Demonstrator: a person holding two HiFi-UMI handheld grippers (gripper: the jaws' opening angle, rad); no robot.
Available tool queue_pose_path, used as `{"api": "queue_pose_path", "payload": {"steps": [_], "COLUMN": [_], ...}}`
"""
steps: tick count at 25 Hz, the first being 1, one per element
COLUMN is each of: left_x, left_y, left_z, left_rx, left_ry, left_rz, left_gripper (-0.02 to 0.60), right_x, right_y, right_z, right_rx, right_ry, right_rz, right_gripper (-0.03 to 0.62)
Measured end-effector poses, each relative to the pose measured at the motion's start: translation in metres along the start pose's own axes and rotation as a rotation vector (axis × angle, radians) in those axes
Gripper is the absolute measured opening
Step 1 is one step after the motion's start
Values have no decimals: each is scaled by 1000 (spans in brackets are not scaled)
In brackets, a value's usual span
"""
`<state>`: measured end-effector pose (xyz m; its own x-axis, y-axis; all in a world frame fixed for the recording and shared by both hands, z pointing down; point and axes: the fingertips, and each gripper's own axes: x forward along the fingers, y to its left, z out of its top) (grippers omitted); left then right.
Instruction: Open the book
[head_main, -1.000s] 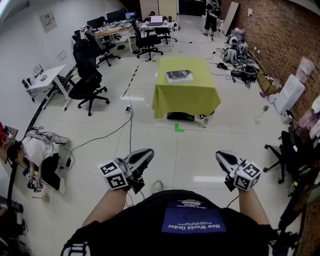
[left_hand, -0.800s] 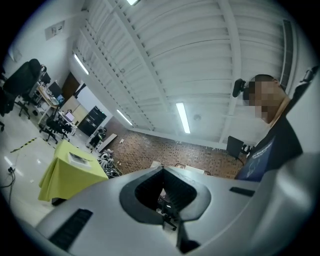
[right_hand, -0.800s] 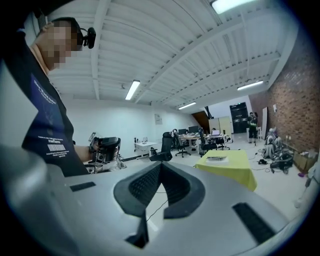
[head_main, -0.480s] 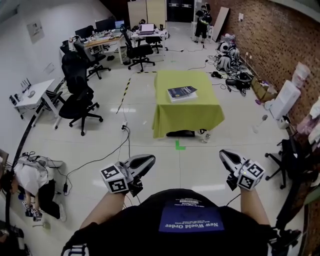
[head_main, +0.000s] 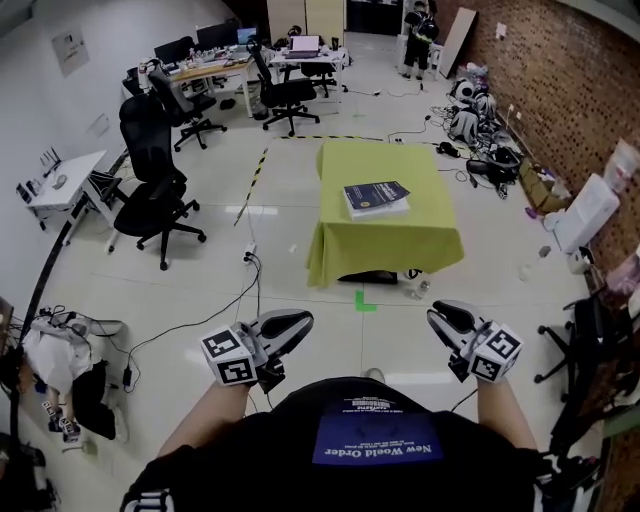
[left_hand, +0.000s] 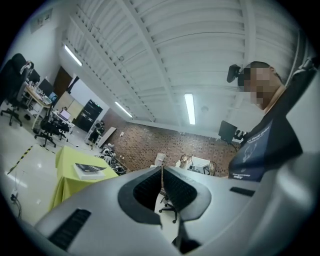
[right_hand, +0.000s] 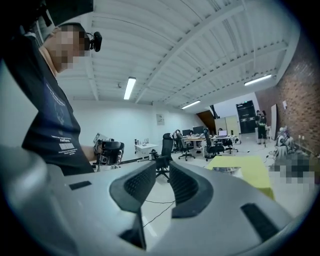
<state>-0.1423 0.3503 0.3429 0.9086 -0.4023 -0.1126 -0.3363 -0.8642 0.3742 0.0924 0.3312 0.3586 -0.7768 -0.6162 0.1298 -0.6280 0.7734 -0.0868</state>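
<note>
Since the earlier frame, the yellow-green cloth-covered worktop (head_main: 385, 240) has drawn nearer in the head view, and both grippers have kept their low position in front of the person.

The dark-covered closed book (head_main: 375, 197) lies flat on a paler one on the worktop, towards its near side, well apart from both grippers.

The left gripper (head_main: 300, 320) has its fingers (left_hand: 147, 187) pressed together, with nothing between them. The right gripper (head_main: 437, 315) has its fingers (right_hand: 137, 185) opening, with a narrow gap between them and nothing in it.

Surroundings:
- Between the grippers and the worktop lies pale tiled floor (head_main: 300, 270), carrying a green tape mark (head_main: 365, 300) and a black cable (head_main: 215, 300).
- Black office chairs (head_main: 150, 195) stand to the left.
- Desks with monitors (head_main: 200, 65) stand at the far left.
- A brick wall (head_main: 560, 90) runs along the right, with heaped gear (head_main: 480, 120) at its foot.
- A person (head_main: 418, 40) stands at the far end.

Limits of view:
- The cloth hides the worktop's legs.
- A dark item under the cloth's near hem cannot be identified.
- The book's cover print is too small to read.
- The bundle at the near left (head_main: 60, 355) is hard to make out.
</note>
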Motion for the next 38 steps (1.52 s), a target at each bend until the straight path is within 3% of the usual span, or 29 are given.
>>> {"api": "queue_pose_path", "payload": {"steps": [6, 10, 19, 23, 28, 34, 38], "left_x": [88, 147, 223, 243, 257, 285, 313], "left_y": [56, 91, 176, 222, 302, 391, 433], "left_z": [26, 28, 19, 22, 54, 73, 58], "left_rx": [64, 98, 80, 56, 75, 135, 169], "left_ry": [5, 51, 108, 120, 143, 272, 390], "left_rz": [68, 120, 159, 117, 46, -93, -145], "left_gripper": [6, 5, 6, 6, 6, 6, 6], "right_x": [35, 48, 90, 118, 169, 219, 252], "right_y": [-107, -174, -279, -308, -348, -394, -411], "right_z": [20, 36, 26, 22, 40, 45, 28], "right_rx": [-42, -98, -99, -90, -92, -91, -96], "right_ry": [15, 27, 63, 89, 105, 150, 230], "right_rz": [109, 175, 201, 172, 80, -58, -60], "right_gripper": [67, 74, 78, 78, 87, 95, 110]}}
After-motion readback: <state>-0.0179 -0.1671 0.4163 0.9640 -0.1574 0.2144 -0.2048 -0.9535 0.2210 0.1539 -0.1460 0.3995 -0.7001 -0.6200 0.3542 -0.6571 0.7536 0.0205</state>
